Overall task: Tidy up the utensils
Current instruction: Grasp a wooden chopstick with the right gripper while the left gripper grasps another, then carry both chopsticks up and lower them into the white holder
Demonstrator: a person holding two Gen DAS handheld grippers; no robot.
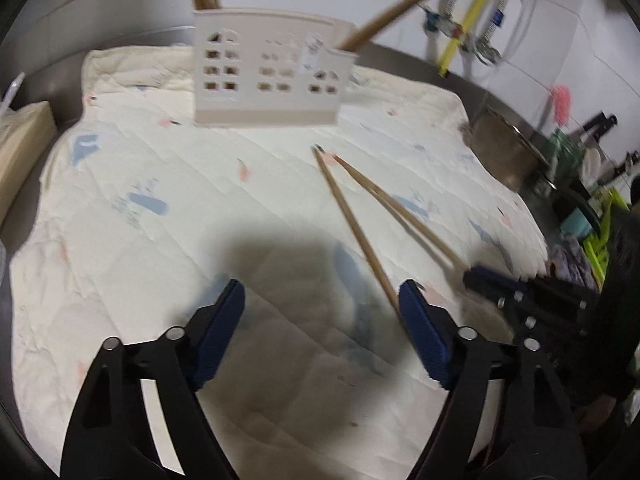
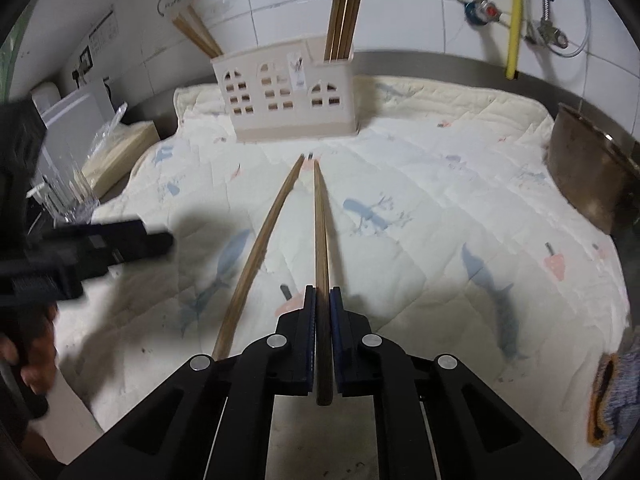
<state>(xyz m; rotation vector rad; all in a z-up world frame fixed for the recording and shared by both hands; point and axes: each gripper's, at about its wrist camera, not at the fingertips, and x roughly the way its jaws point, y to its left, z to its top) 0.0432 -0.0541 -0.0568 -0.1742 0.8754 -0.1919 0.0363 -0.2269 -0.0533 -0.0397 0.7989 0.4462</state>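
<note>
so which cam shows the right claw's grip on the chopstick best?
Right wrist view. The right claw is centred and sharp, its pads shut on one chopstick, which runs forward toward the holder. The left wrist view shows that claw only side-on and blurred at the right edge.

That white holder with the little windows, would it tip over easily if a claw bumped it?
Possibly. The holder looks like thin, cut-out plastic, so probably light. The chopsticks standing in it rise well above its rim, which may make it top-heavy. The soft quilted cloth under it likely gives unsteady footing.
</note>
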